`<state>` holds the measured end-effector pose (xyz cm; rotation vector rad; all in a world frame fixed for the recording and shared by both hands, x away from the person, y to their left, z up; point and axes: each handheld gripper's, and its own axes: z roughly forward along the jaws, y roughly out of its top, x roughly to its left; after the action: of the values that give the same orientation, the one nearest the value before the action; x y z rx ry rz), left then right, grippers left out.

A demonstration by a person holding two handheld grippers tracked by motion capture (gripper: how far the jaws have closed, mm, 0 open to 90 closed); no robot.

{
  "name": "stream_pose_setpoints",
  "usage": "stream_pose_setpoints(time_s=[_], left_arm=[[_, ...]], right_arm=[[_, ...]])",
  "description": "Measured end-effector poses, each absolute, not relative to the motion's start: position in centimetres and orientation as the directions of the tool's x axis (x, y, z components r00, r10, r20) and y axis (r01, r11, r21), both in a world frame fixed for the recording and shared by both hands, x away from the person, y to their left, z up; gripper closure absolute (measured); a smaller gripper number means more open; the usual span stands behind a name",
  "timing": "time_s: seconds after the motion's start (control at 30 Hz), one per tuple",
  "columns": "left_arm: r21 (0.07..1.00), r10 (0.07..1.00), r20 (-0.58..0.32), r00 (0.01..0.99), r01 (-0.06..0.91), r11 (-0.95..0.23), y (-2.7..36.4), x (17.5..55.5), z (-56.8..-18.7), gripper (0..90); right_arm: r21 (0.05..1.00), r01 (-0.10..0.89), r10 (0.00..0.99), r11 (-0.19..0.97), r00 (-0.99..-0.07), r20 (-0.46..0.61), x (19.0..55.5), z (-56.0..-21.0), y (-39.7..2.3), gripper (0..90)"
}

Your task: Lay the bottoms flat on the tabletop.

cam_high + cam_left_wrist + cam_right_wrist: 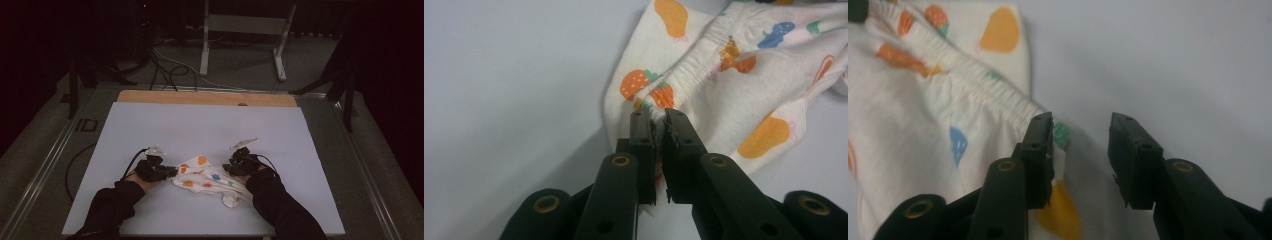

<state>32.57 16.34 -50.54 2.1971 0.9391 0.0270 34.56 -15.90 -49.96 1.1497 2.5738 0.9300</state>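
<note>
Fruit-print white shorts [207,180] lie crumpled on the pale table [200,125] near its front edge. Left gripper [657,122], held low and level at their left end, has its jaws pinched tight on the elastic waistband [696,65]. Right gripper [1079,132] sits at the right end, jaws parted over the fabric edge, gripping nothing. Cables [165,70] trail across the floor beyond.

I see a small white garment [207,180] printed with orange, blue and green fruit shapes, lying crumpled on the pale table near my side. Its gathered elastic waistband [696,62] runs across the bunched cloth. One end of that band is pinched up off the surface; the far corner [1060,135] lies flat, and a loose tail trails toward me.
</note>
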Motion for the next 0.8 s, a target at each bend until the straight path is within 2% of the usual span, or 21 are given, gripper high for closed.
stream_pose_setpoints(time_s=[0.13,0.3,0.33,0.5,0.53,0.57,0.63,0.8], left_arm=[[0.638,0.635,-0.249,0.731,0.618,-0.461,16.4,32.6,-50.6,84.3],[0.64,0.638,-0.252,0.728,0.62,-0.454,16.4,32.6,-50.6,84.3],[0.642,0.634,-0.25,0.732,0.616,-0.457,16.4,32.6,-50.6,84.3],[0.643,0.634,-0.25,0.732,0.615,-0.457,16.4,32.6,-50.6,84.3],[0.643,0.635,-0.248,0.732,0.614,-0.456,16.3,32.6,-50.6,84.3],[0.644,0.634,-0.25,0.732,0.615,-0.456,16.3,32.6,-50.6,84.3],[0.647,0.633,-0.254,0.731,0.615,-0.45,16.3,32.6,-50.5,84.4],[0.681,0.626,-0.243,0.741,0.591,-0.434,16.4,32.4,-49.4,84.4]], right_arm=[[0.581,0.612,0.72,0.537,-0.691,0.063,33.7,-50.7,-16.0,64.2],[0.599,0.599,0.724,0.532,-0.688,0.046,33.3,-51.0,-16.1,67.0],[0.602,0.58,0.719,0.549,-0.695,0.014,33.0,-51.0,-15.7,70.9],[0.603,0.575,0.703,0.553,-0.711,0.034,32.9,-51.0,-15.3,71.8],[0.6,0.571,0.692,0.56,-0.721,0.039,32.9,-51.0,-15.0,80.6],[0.6,0.571,0.692,0.56,-0.721,0.039,32.9,-51.0,-15.0,80.6],[0.601,0.567,0.691,0.563,-0.722,0.034,32.9,-51.0,-14.9,88.2],[0.62,0.542,0.684,0.567,-0.729,0.013,32.7,-50.1,-15.0,90.0]])
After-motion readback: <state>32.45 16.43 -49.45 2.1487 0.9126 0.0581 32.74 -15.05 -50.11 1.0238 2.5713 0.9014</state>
